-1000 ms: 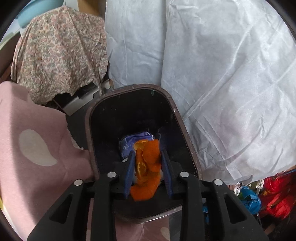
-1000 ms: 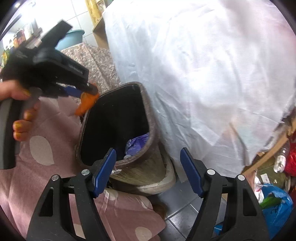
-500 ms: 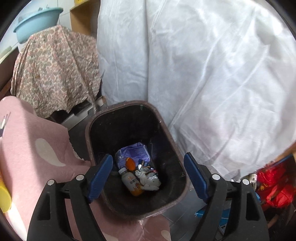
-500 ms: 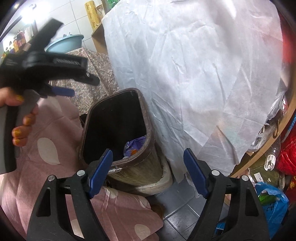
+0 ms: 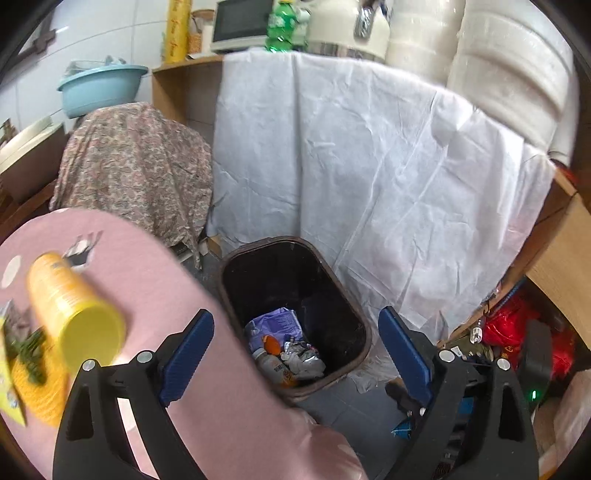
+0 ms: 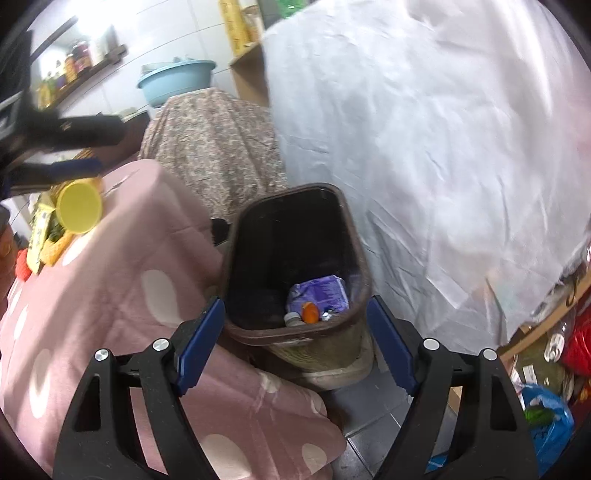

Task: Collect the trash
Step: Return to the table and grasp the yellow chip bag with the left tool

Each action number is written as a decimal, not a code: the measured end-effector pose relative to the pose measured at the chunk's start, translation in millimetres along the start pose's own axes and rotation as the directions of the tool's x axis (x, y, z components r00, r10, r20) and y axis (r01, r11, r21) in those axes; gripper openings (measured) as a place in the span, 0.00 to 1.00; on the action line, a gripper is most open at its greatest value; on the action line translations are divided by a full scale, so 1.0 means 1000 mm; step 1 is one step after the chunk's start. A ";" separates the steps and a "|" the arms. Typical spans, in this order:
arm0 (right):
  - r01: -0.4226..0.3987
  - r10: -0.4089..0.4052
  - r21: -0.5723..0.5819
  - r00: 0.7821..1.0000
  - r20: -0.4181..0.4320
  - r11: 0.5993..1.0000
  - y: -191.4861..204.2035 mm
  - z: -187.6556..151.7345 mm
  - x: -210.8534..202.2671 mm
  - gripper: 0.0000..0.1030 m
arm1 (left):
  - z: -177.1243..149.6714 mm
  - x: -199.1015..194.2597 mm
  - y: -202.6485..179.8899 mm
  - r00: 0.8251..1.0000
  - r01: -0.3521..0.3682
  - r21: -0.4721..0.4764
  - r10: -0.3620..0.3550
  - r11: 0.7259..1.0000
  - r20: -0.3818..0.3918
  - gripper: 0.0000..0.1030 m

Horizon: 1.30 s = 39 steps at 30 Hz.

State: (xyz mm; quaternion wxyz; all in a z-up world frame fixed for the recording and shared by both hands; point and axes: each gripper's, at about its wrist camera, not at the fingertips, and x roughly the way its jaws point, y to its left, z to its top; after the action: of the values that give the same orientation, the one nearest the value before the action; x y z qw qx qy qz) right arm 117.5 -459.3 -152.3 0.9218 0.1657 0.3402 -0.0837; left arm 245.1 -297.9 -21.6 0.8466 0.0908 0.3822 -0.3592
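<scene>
both wrist views angled down, sharing the bin [image 5: 293, 314] [image 6: 295, 266]

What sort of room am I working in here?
Most likely a cluttered home kitchen or dining corner: white tiled wall, a kettle on the covered counter, and a pink-clothed table beside the trash bin.

The left gripper [image 5: 295, 350] is built of matte black plastic arms, each a broad angular frame with a triangular cut-out, ending in long flat blue pads (slightly ribbed along their faces). Two round silver screws sit on each arm near the pad, toward 9 and 3 o'clock. The right gripper [image 6: 295, 339] has the same make: black frames, blue pads, paired silver screws. At 10 o'clock in the right wrist view, the other gripper shows black with a blue pad, blurred
</scene>
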 end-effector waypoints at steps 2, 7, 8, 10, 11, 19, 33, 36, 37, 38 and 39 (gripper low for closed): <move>-0.018 0.018 -0.015 1.000 0.003 1.000 0.011 0.002 -0.003 0.77 | -0.010 -0.016 0.011 1.000 -0.011 -0.007 0.011 1.000 0.019 0.87; -0.062 0.063 -0.075 0.998 0.018 0.995 0.045 0.009 -0.012 0.77 | -0.036 -0.056 0.035 0.995 -0.057 -0.022 0.059 0.998 0.074 0.87; -0.074 0.076 -0.088 0.997 0.019 0.993 0.052 0.010 -0.015 0.77 | -0.042 -0.063 0.041 0.994 -0.069 -0.029 0.071 0.997 0.083 0.87; -0.097 0.100 -0.106 0.995 0.023 0.990 0.065 0.012 -0.020 0.77 | -0.053 -0.076 0.054 0.989 -0.104 -0.043 0.108 0.994 0.098 0.87; -0.113 0.117 -0.119 0.993 0.027 0.986 0.074 0.014 -0.023 0.77 | -0.057 -0.082 0.060 0.986 -0.124 -0.048 0.128 0.991 0.103 0.87; -0.171 0.182 -0.235 0.983 0.027 0.957 0.132 0.014 -0.036 0.79 | -0.097 -0.128 0.122 0.954 -0.255 -0.140 0.272 0.957 0.123 0.87; -0.213 0.229 -0.351 0.973 0.004 0.912 0.187 -0.002 -0.052 0.80 | -0.123 -0.162 0.264 0.963 -0.190 -0.318 0.239 0.929 0.123 0.81; -0.215 0.233 -0.362 0.972 0.006 0.907 0.192 0.000 -0.055 0.80 | -0.123 -0.154 0.284 0.974 -0.148 -0.344 0.197 0.927 0.112 0.78; -0.214 0.233 -0.366 0.973 0.007 0.906 0.194 0.000 -0.055 0.80 | -0.122 -0.151 0.287 0.978 -0.134 -0.346 0.181 0.929 0.107 0.78; -0.213 0.232 -0.368 0.973 0.007 0.905 0.196 0.000 -0.056 0.80 | -0.120 -0.147 0.291 0.981 -0.120 -0.347 0.164 0.930 0.100 0.77; -0.213 0.232 -0.370 0.973 0.007 0.904 0.197 0.000 -0.056 0.80 | -0.119 -0.144 0.294 0.982 -0.118 -0.350 0.161 0.929 0.095 0.74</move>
State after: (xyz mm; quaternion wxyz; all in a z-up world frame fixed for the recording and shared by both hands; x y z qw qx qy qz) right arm 127.8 -273.3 -66.3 0.9484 0.0265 0.3050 0.0829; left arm 310.4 44.2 -37.1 0.8946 -0.0534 0.3789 -0.2310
